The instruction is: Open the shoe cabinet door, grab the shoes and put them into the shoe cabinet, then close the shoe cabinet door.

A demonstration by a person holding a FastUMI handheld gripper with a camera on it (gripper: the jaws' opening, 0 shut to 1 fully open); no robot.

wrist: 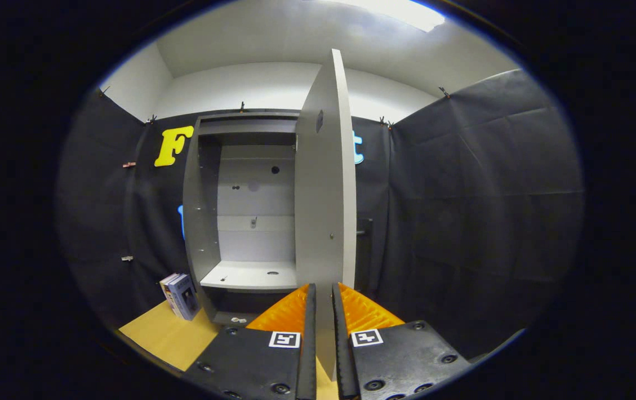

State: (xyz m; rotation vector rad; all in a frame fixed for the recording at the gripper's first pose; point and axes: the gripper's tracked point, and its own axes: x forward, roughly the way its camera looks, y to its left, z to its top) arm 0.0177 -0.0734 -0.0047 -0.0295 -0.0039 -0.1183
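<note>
Shoe cabinet (207,211) plain pale grey inside and out, its door (326,183) the same grey. Left of the cabinet foot, a blue and white box (180,295). Floor (157,333) under it yellowish tan. Wall (273,86) above the cabinet white.

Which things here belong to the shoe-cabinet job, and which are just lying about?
Job:
- shoe cabinet, open, shelf bare
- cabinet door, swung open, its edge between the fingers
- gripper, closed on the door edge

Lying about:
- books leaning beside the cabinet base
- small white bits under the shelf
</note>
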